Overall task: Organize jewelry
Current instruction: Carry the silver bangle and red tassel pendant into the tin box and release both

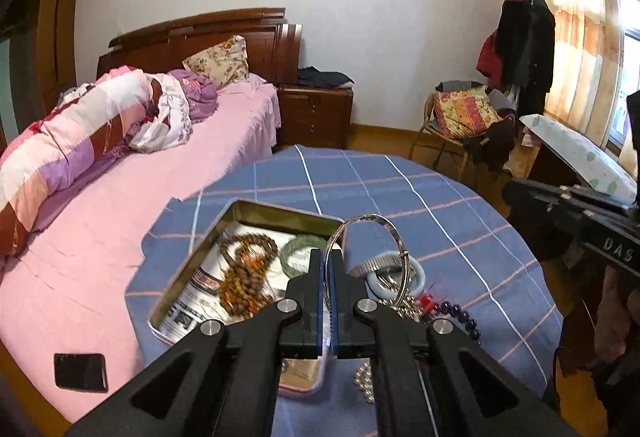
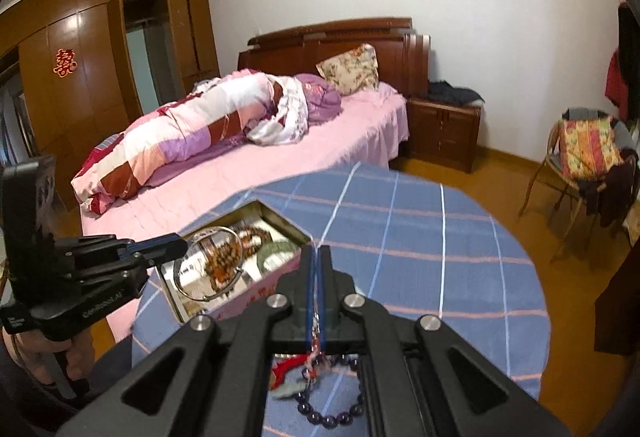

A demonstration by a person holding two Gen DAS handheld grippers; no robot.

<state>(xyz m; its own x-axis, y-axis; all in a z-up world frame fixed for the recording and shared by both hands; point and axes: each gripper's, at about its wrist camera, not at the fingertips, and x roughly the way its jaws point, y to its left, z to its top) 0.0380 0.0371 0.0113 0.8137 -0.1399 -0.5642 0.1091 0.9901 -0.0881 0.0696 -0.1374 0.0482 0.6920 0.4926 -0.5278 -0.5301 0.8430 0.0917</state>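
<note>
While both jaws pinch shut, the left gripper point(image 1: 327, 265) lifts a thin silver bangle point(image 1: 370, 233); the right gripper point(image 2: 317, 261) clamps a purple bead bracelet's point(image 2: 332, 415) tassel.
Lower left of centre, the open rectangular metal tin point(image 1: 276, 213) holds brown wooden prayer beads point(image 1: 244, 269) and a green jade bangle point(image 1: 298, 251).

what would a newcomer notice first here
The left hand-held gripper pinches a silver bangle above the open tin of brown beads on the blue plaid cloth. The right hand-held gripper grips a purple bead bracelet by its tassel.
</note>
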